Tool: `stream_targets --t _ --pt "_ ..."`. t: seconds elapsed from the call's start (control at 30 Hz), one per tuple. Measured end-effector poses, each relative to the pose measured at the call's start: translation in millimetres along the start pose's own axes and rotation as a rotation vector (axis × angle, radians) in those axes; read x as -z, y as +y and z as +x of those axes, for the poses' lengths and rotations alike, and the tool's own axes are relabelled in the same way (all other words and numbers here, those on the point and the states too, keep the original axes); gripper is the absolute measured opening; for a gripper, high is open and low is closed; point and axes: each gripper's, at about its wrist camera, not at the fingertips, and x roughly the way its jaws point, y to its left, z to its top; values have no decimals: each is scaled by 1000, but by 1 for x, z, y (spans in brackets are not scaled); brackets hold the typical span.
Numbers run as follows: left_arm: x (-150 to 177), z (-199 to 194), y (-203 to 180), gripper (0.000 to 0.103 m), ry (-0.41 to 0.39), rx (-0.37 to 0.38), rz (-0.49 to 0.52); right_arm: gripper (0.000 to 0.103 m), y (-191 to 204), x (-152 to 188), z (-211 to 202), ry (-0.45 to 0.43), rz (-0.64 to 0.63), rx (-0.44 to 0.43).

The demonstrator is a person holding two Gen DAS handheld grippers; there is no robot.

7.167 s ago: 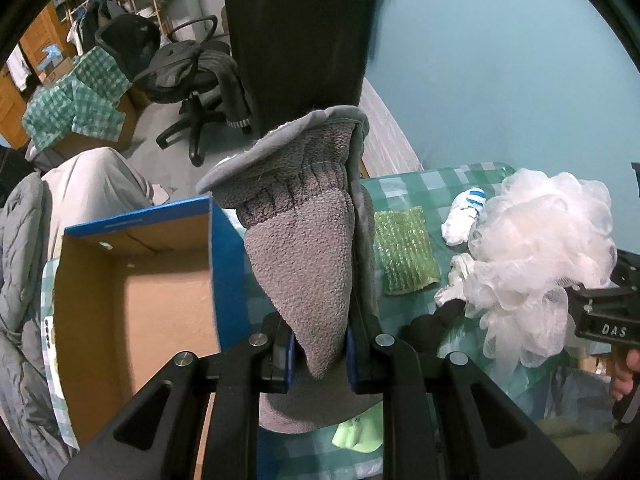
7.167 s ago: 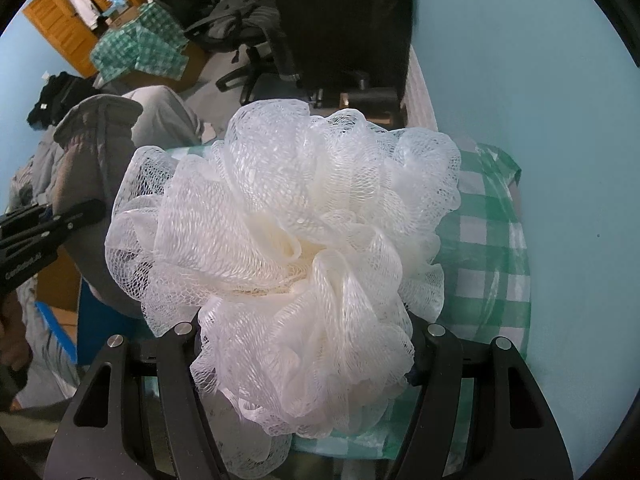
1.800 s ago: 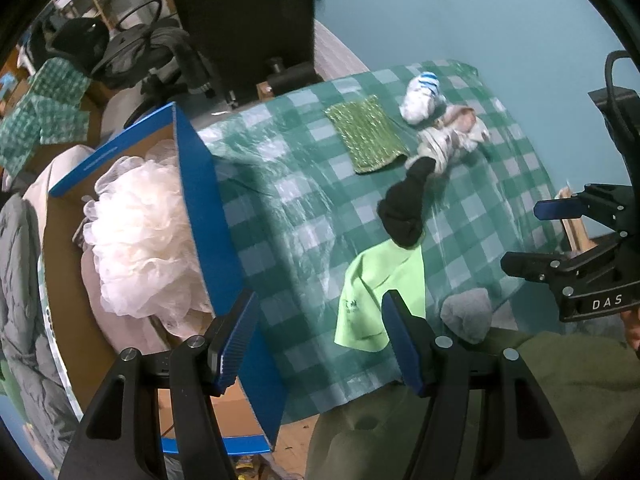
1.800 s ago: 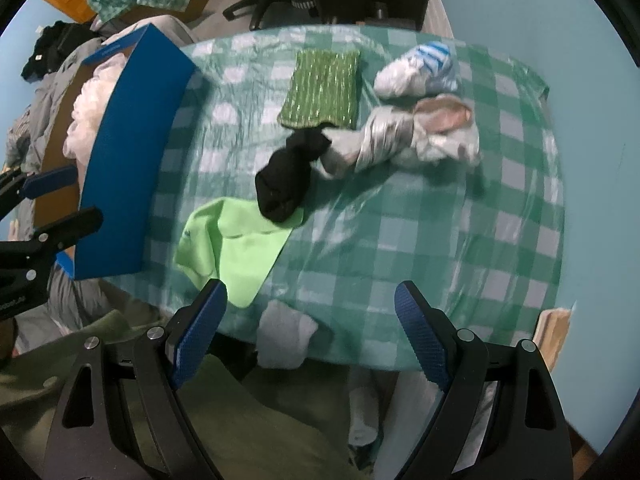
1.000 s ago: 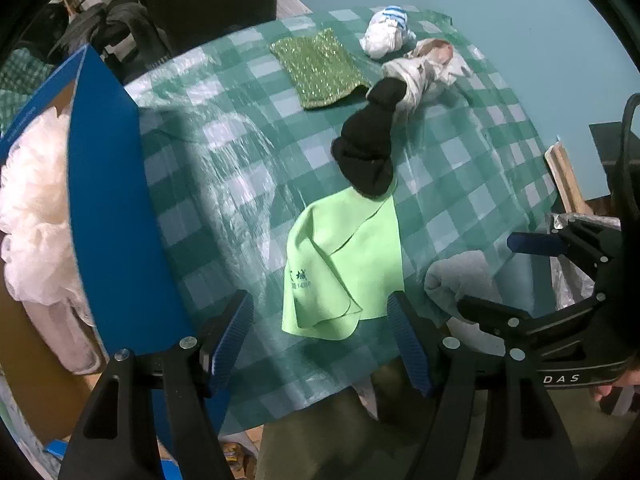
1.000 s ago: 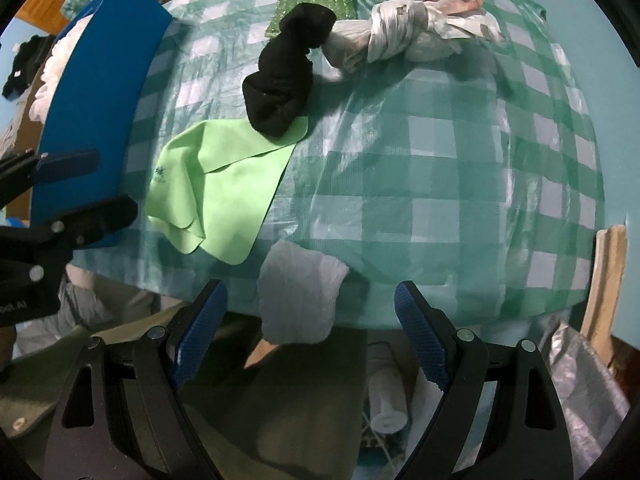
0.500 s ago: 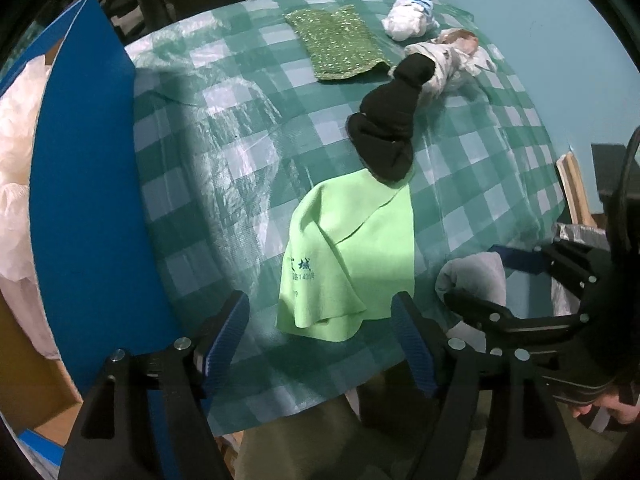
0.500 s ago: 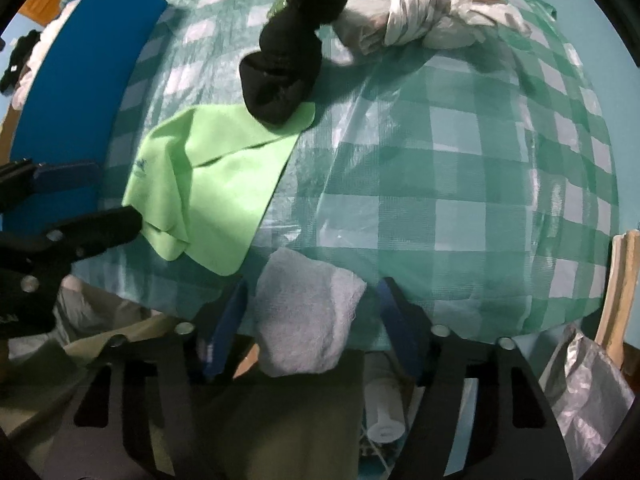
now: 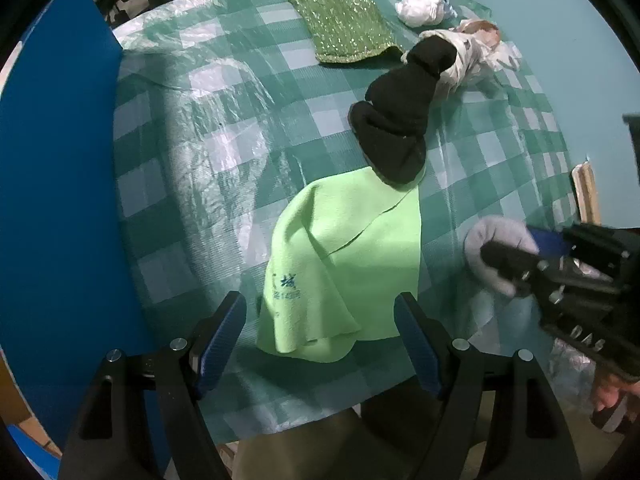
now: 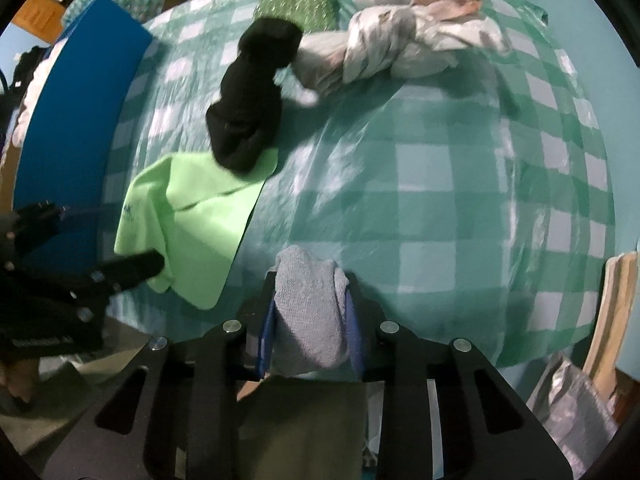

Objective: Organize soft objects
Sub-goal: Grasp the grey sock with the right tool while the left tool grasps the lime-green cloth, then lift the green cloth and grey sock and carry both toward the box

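My right gripper (image 10: 310, 320) is shut on a grey fleece cloth (image 10: 310, 304) at the near edge of the green checked table (image 10: 460, 184); the cloth also shows in the left wrist view (image 9: 496, 252). My left gripper (image 9: 320, 340) is open, its jaws on either side of the near end of a lime green cloth (image 9: 348, 264), just above it. A black sock (image 9: 400, 120) lies on the far corner of that cloth. A blue cardboard box (image 9: 60, 200) stands at the left.
At the far side lie a green glittery pad (image 9: 344, 28), a white and blue rolled sock (image 9: 424, 4) and a knotted pale cloth bundle (image 10: 400, 44). A wooden piece (image 10: 612, 312) and a silver bag (image 10: 568, 408) are beyond the right table edge.
My right gripper has closed on the grey cloth at the table edge. My left gripper has moved down and forward towards the lime green cloth.
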Motion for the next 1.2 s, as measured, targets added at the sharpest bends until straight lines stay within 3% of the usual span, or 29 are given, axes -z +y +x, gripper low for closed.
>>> stream_targets --t 0.23,0.5,0.67,0.83,1.2 --pt "-3 17 -4 79 10 -37 -39 29 -13 -18 -8 -22 -3 -10" --pt "-9 26 -7 81 -27 -72 -51 29 5 -11 -13 -33 -37 -13" --pt "-7 23 -22 59 -69 -153 8 29 6 -15 -14 -36 -54 -7" --pt "-3 20 -33 10 -91 -138 23 29 2 -18 -18 -41 -65 -3" --pt "-2 -21 -13 6 -155 -25 -28 29 3 -27 -26 -62 -98 -26"
